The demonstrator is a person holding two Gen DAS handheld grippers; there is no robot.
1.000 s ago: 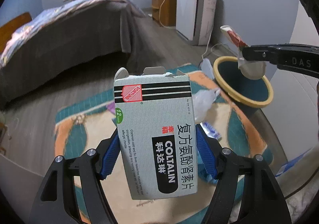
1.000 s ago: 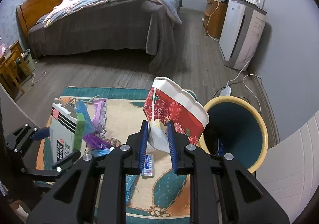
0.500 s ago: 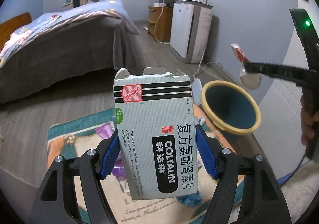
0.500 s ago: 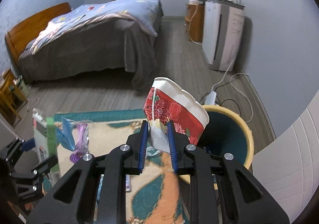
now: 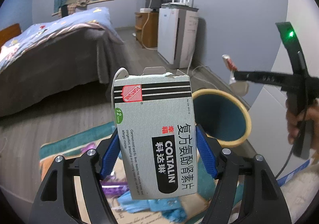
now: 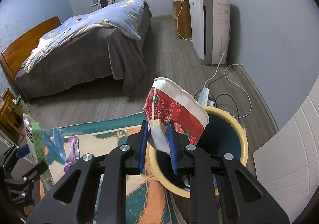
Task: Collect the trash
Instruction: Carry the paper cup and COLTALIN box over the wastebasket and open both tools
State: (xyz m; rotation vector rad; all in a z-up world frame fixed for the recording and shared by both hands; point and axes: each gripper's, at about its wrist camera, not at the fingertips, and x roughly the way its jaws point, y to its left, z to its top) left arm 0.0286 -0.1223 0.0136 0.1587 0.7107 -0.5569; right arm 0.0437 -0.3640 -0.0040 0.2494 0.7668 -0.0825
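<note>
Fingers [image 5: 205,154] of the downward-tilted left gripper [image 5: 157,156] clamp the medicine box [image 5: 155,134].

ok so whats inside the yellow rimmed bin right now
The bin shows a dark teal inner wall. The right gripper and its crushed red paper cup cover the bottom, so its contents cannot be seen.

red floral cup [image 6: 175,108], teal yellow-rimmed bin [image 6: 244,144]
</note>
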